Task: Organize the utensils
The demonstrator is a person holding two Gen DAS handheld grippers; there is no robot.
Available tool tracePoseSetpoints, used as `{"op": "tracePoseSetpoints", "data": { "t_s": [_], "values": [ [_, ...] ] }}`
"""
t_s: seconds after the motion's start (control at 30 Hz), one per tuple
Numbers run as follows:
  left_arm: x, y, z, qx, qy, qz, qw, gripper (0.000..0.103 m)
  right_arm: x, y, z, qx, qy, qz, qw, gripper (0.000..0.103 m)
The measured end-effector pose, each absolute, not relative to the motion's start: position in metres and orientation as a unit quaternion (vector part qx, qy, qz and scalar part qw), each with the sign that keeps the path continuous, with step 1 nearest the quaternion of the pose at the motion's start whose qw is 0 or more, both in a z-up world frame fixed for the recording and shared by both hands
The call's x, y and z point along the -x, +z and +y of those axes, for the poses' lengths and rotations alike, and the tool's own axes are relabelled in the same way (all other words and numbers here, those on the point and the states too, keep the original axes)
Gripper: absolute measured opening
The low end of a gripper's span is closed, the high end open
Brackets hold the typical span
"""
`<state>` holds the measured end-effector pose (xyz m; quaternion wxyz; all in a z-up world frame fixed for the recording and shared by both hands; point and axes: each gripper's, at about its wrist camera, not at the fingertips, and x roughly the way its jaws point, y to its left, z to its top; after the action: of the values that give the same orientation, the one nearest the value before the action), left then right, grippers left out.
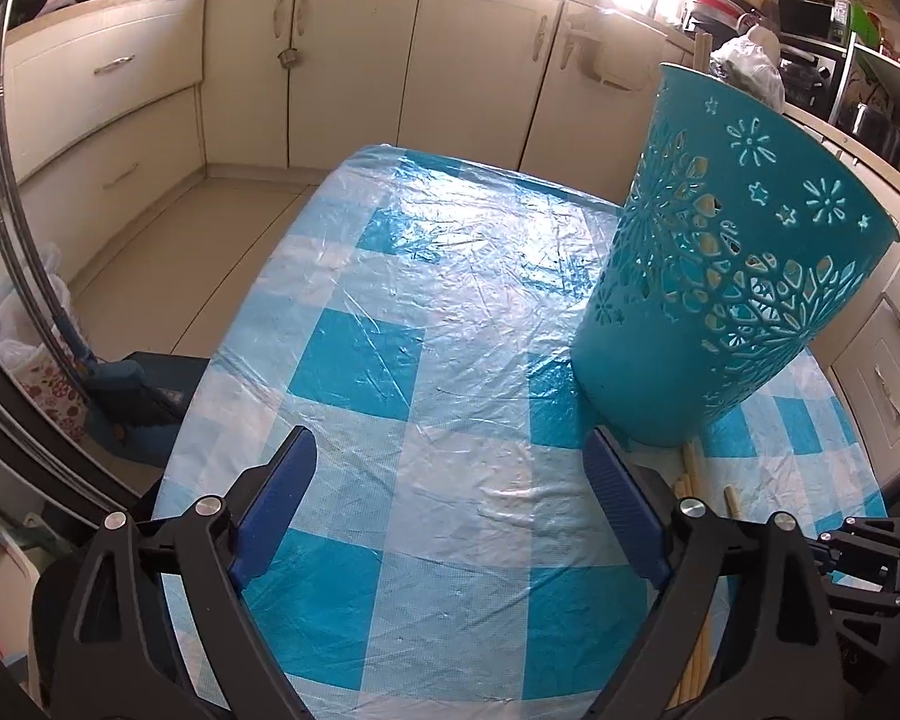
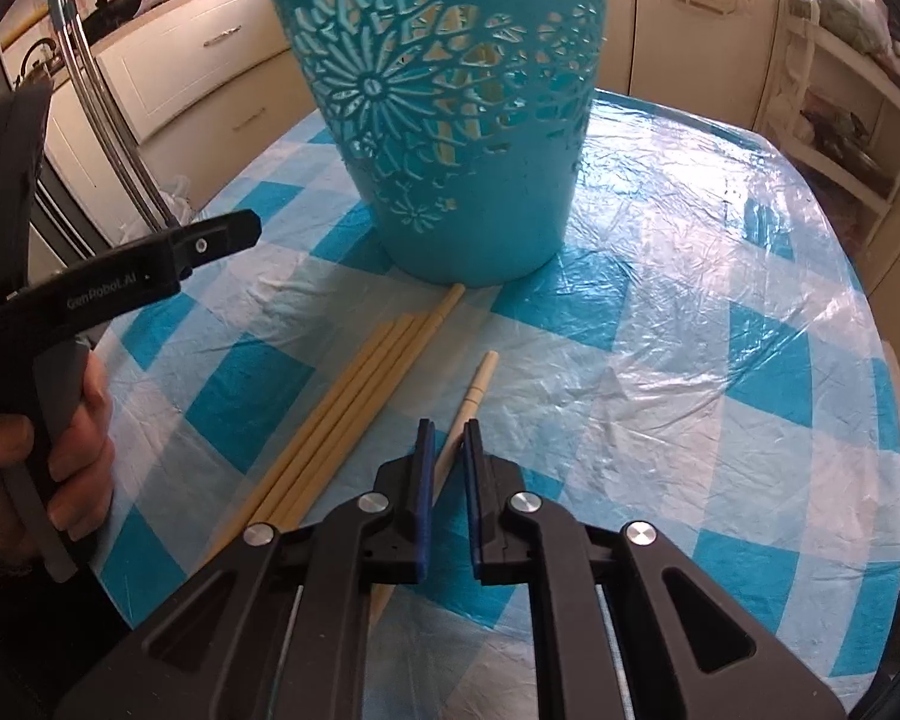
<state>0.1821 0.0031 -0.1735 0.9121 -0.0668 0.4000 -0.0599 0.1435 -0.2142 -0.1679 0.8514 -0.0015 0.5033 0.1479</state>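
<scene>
Right tongs pinch 1 chopstick while the left tongs wait open beside the holder.

The right tongs [image 2: 447,429] are closed on a single chopstick [image 2: 473,394] lying on the checked worktop [image 2: 720,360], set apart from the bundle of chopsticks [image 2: 354,402], probably so it lifts alone. The teal holder [image 2: 456,138] stands just beyond the sticks, seemingly their destination. The left tongs [image 1: 450,450] gape empty over bare cloth, close to the holder's base, perhaps ready to steady it.
</scene>
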Motion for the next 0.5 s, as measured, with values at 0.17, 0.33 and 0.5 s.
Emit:
{"op": "tracePoseSetpoints", "data": {
  "t_s": [0.17,0.33,0.5],
  "values": [
    [-0.182,-0.175,-0.001,0.058,-0.06,0.403,0.911,0.087,-0.143,-0.166,-0.213,0.025,0.141,0.515,0.845,0.01],
    [-0.183,-0.177,-0.004,0.053,-0.06,0.406,0.91,0.087,-0.143,-0.166,-0.209,0.025,0.147,0.517,0.843,0.01],
    [-0.184,-0.177,-0.003,0.055,-0.06,0.408,0.909,0.087,-0.147,-0.165,-0.217,0.021,0.136,0.536,0.833,0.01]
  ]
}}
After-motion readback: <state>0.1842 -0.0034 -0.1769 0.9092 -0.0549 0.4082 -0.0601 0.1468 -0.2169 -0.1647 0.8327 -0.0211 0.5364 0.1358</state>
